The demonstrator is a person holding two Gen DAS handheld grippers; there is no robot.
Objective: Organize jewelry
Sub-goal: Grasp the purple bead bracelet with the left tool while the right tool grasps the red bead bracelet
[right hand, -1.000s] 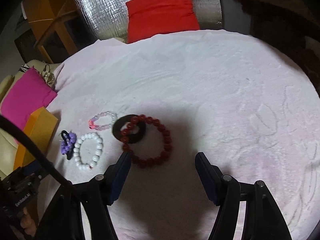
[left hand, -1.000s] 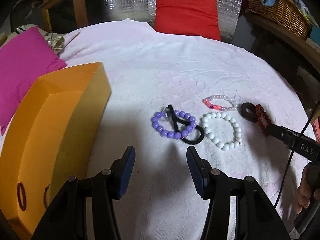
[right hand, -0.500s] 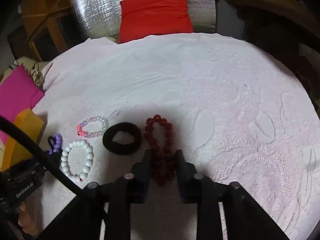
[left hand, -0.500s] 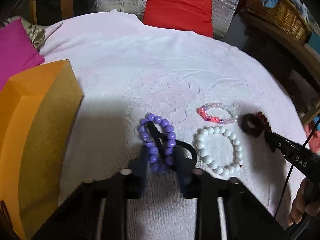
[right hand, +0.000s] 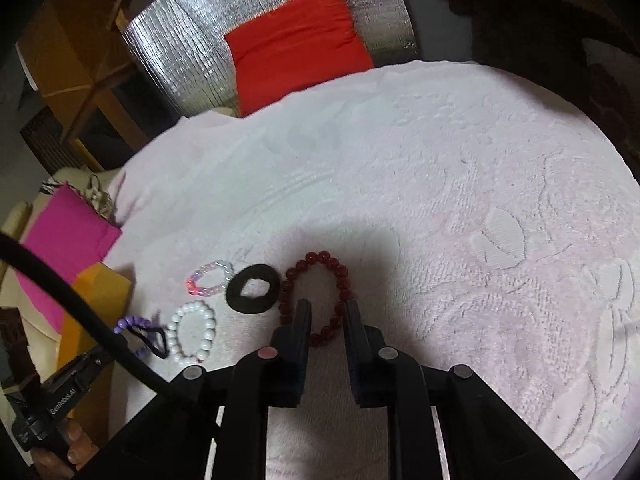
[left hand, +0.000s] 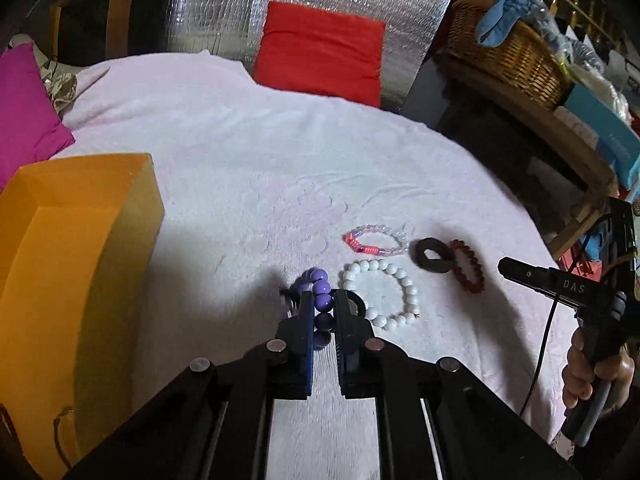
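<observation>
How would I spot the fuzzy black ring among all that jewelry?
Start at the pale pink towel and find the cluster of bracelets near its left. The fuzzy black ring lies between the clear pink bracelet and the dark red bead bracelet. It alone is soft, solid and beadless.

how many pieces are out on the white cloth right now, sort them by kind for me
Bead bracelets: 4, purple bracelet, white bracelet, pink bracelet, dark red bracelet
Hair ties: 2, thick black hair tie, thin black hair tie
Total: 6
</observation>
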